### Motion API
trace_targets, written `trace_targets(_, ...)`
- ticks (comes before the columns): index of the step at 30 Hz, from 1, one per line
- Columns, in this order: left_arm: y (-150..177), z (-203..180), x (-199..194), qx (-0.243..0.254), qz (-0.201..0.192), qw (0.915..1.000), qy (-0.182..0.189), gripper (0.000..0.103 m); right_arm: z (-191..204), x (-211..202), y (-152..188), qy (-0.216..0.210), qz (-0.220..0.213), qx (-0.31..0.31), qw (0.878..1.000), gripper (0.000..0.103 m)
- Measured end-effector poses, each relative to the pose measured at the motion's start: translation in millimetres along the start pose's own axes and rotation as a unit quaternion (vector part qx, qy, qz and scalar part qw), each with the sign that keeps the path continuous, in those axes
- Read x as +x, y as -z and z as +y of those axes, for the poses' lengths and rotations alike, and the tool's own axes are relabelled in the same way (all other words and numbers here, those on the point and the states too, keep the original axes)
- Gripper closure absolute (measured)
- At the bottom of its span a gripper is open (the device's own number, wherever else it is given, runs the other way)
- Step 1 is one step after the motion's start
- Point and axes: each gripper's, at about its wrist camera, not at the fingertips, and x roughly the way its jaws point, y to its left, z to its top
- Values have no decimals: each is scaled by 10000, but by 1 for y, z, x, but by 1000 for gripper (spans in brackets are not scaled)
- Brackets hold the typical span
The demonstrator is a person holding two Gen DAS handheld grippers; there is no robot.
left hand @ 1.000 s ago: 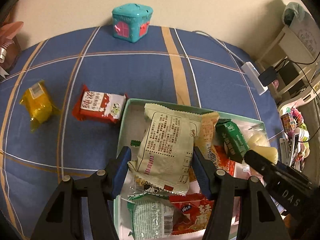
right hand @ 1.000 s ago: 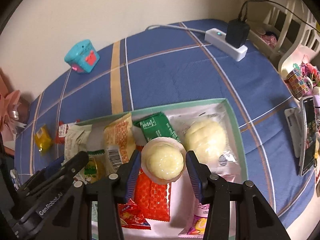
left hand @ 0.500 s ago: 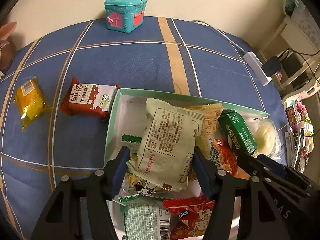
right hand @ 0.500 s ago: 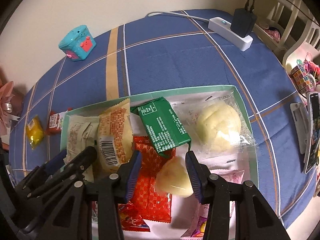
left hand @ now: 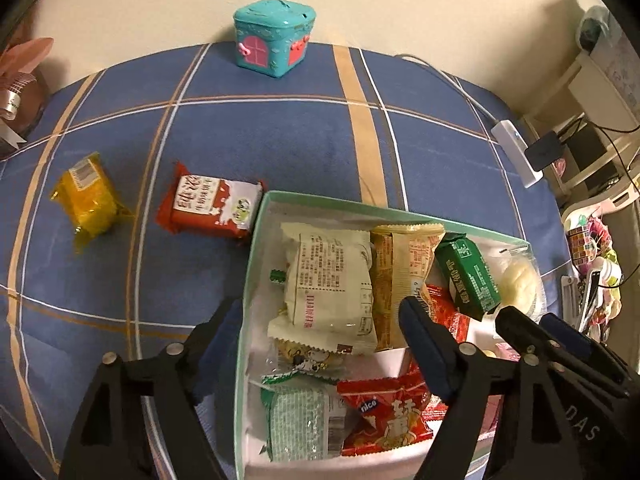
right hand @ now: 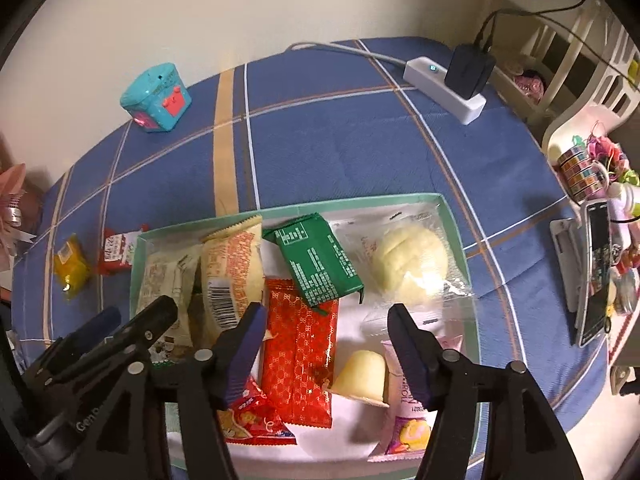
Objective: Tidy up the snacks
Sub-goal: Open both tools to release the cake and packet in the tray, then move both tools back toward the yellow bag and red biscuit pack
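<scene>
The bench (right hand: 340, 152) wears a matt woven cloth in blue check. The box (left hand: 256, 248) looks like smooth pale-green card. The red packet (right hand: 300, 352) is shiny foil; the bun's wrapper (right hand: 436, 280) is clear glossy film. The teal toy house (left hand: 274, 38) is glossy plastic. The gripper fingers (left hand: 428, 348) carry matt blue rubbery pads.

The print on the cream packet (left hand: 330, 280) was too small to read. The left gripper's (left hand: 320, 328) fingers covered part of the box (left hand: 256, 240) wall — the box's near corners ran off the frame. The pink pouch (right hand: 408, 420) lay half behind a right finger (right hand: 408, 348).
</scene>
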Motion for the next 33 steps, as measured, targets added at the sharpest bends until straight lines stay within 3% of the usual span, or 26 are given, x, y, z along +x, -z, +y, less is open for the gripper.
trace_targets(8,-5,2,-22,135,-223,9993,-278,20,6,-25,-5,-81,-255,-58,9996,32)
trace_targets(15,-7,16,-31,-47,-310,9983,-486,20,8,-22,-4,27,-197,-100,9998,24)
trace_targets(20,-7,24,-32,-99,-372,9966,-721,7,7,-20,-5,98,-195,-85,9997,7)
trace_targets(24,-7,29,-32,-116,-410,9955,-846,7,7,-18,-4,115,-157,-93,9998,2)
trace_targets(26,-7,32,-33,-178,-431,9950,-881,1,8,-17,-4,126,-145,-111,9998,0)
trace_targets(33,-7,47,-35,-452,-422,9946,-838,0,15,-12,-2,113,-61,-142,9998,0)
